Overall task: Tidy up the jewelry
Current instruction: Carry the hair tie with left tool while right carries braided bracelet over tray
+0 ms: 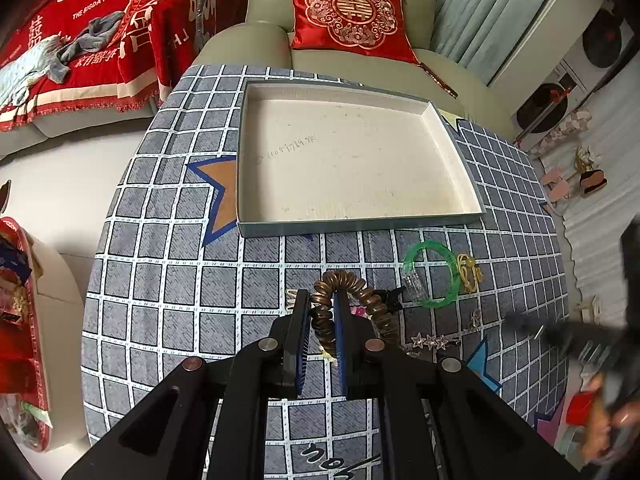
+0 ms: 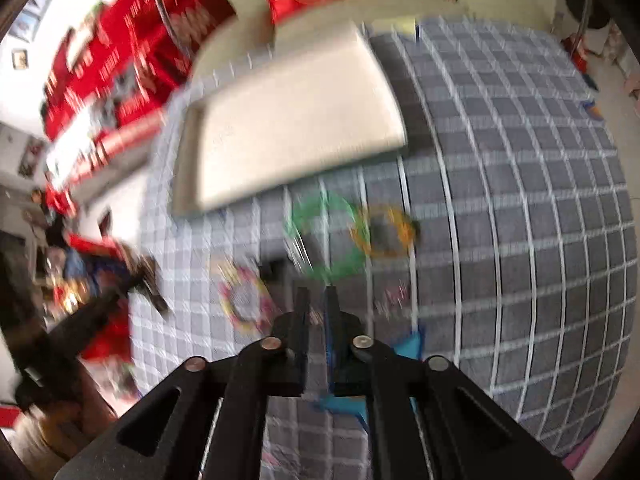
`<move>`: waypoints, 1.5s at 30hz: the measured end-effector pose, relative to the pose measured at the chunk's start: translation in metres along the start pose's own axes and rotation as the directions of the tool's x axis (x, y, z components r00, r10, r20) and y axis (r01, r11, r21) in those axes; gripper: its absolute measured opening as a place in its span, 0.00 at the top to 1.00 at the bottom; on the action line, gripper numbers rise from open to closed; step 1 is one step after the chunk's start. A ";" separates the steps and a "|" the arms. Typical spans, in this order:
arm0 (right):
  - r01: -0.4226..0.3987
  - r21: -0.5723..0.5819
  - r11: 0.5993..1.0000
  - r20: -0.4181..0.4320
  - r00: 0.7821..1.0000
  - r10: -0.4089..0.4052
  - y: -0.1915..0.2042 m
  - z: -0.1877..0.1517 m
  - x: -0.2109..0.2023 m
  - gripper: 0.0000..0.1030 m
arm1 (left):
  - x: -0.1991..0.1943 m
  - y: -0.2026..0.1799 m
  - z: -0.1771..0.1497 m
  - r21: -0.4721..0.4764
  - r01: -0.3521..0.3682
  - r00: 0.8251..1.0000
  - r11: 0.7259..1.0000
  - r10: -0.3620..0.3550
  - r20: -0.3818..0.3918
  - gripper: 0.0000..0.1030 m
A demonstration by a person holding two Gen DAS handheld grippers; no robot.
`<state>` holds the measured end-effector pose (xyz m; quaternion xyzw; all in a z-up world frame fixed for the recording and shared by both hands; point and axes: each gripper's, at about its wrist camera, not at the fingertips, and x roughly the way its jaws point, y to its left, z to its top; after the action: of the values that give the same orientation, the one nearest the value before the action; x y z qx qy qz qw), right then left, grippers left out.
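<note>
The left hand-held gripper [image 1: 322,300] is clamped on a brown coil hair tie [image 1: 352,306], held above the checked counter [image 1: 160,280]. Behind it lies an empty shallow box [image 1: 456,168]. To the right, a green bangle [image 1: 430,274] and yellow ring [image 1: 470,276] rest on the counter. The right hand-held gripper [image 2: 316,300], blurred, has its jaws slightly apart, with nothing clearly between them.
</note>
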<state>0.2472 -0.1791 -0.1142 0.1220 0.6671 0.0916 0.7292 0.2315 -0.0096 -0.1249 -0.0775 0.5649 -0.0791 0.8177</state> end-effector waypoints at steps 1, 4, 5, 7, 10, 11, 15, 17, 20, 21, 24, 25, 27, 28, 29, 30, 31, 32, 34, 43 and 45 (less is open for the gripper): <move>0.035 -0.010 0.999 -0.016 0.999 -0.035 -0.001 -0.008 0.007 0.44 | 0.003 -0.001 0.001 -0.004 0.000 1.000 1.000 0.000 -0.008 0.75; 0.120 -0.061 0.991 -0.044 0.991 -0.123 -0.006 -0.033 0.027 0.37 | 0.012 -0.001 0.004 -0.008 0.003 1.000 1.000 -0.004 -0.031 0.74; 0.135 -0.073 0.988 -0.063 0.988 -0.140 -0.008 -0.040 0.035 0.37 | 0.011 0.001 -0.004 -0.006 0.005 0.999 1.000 -0.005 -0.035 0.74; 0.162 -0.101 0.982 -0.090 0.981 -0.171 -0.011 -0.049 0.050 0.45 | 0.014 0.001 -0.006 0.001 0.003 0.999 1.000 -0.003 -0.048 0.74; 0.229 -0.177 0.957 -0.055 0.969 -0.242 -0.003 -0.054 0.059 0.55 | 0.010 0.001 -0.025 0.000 0.002 0.998 1.000 -0.002 -0.056 0.74; 0.251 -0.211 0.945 -0.061 0.961 -0.269 0.002 -0.053 0.061 0.60 | 0.010 0.000 -0.024 0.000 0.002 0.998 1.000 -0.002 -0.057 0.74; 0.209 -0.189 0.959 -0.072 0.972 -0.226 0.008 -0.049 0.052 0.94 | 0.009 -0.002 -0.025 0.002 0.002 0.999 1.000 -0.002 -0.052 0.75; 0.178 -0.156 0.972 -0.050 0.981 -0.188 0.005 -0.044 0.038 0.94 | 0.007 -0.003 -0.024 0.001 0.003 0.999 1.000 -0.003 -0.047 0.74; 0.138 -0.127 0.982 -0.006 0.990 -0.140 0.002 -0.030 0.006 0.94 | 0.004 -0.003 -0.020 0.002 0.005 0.999 1.000 -0.005 -0.040 0.74; 0.130 -0.124 0.984 0.010 0.992 -0.130 0.005 -0.023 -0.002 0.94 | 0.003 -0.003 -0.019 0.002 0.005 0.999 1.000 -0.005 -0.038 0.74; 0.093 -0.104 0.990 0.056 0.995 -0.087 0.011 -0.002 -0.027 0.94 | 0.002 -0.005 -0.012 0.005 0.005 1.000 1.000 -0.005 -0.030 0.74; 0.082 -0.101 0.992 0.072 0.995 -0.075 0.011 0.007 -0.034 0.94 | 0.001 -0.005 -0.009 0.007 0.005 1.000 1.000 -0.005 -0.026 0.75; 0.059 -0.097 0.994 0.105 0.993 -0.049 0.014 0.027 -0.045 0.94 | 0.000 -0.007 0.000 0.011 0.008 1.000 1.000 -0.008 -0.012 0.74; 0.050 -0.095 0.994 0.115 0.993 -0.039 0.016 0.032 -0.045 0.94 | 0.000 -0.008 0.004 0.013 0.009 1.000 1.000 -0.009 -0.005 0.74; 0.039 -0.093 0.995 0.128 0.991 -0.027 0.019 0.042 -0.048 0.94 | 0.001 -0.009 0.010 0.017 0.008 1.000 1.000 -0.008 0.002 0.74; 0.031 -0.091 0.995 0.138 0.990 -0.019 0.023 0.048 -0.045 0.94 | 0.002 -0.010 0.018 0.021 0.006 1.000 1.000 -0.006 0.012 0.74; 0.022 -0.090 0.996 0.150 0.989 -0.008 0.025 0.062 -0.047 0.94 | 0.004 -0.011 0.024 0.024 0.003 1.000 1.000 -0.004 0.020 0.74; 0.017 -0.091 0.996 0.158 0.987 -0.002 0.016 0.066 -0.043 0.94 | 0.005 -0.012 0.030 0.026 0.000 1.000 1.000 -0.001 0.027 0.74; 0.011 -0.096 0.995 0.177 0.984 0.006 0.023 0.086 -0.036 0.94 | 0.010 -0.012 0.045 0.027 -0.007 0.999 1.000 0.005 0.044 0.74; 0.012 -0.065 0.998 0.193 0.981 0.001 0.033 0.148 0.035 0.94 | 0.063 -0.014 0.104 0.037 -0.073 0.995 0.997 0.070 0.071 0.74; 0.025 -0.067 0.997 0.194 0.981 -0.011 0.033 0.156 0.048 0.94 | 0.077 -0.014 0.112 0.035 -0.088 0.994 0.995 0.086 0.069 0.74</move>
<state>0.4078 -0.1420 -0.1373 0.0990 0.5907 0.0957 0.7950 0.3628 -0.0359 -0.1532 -0.0397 0.5384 -0.0514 0.8402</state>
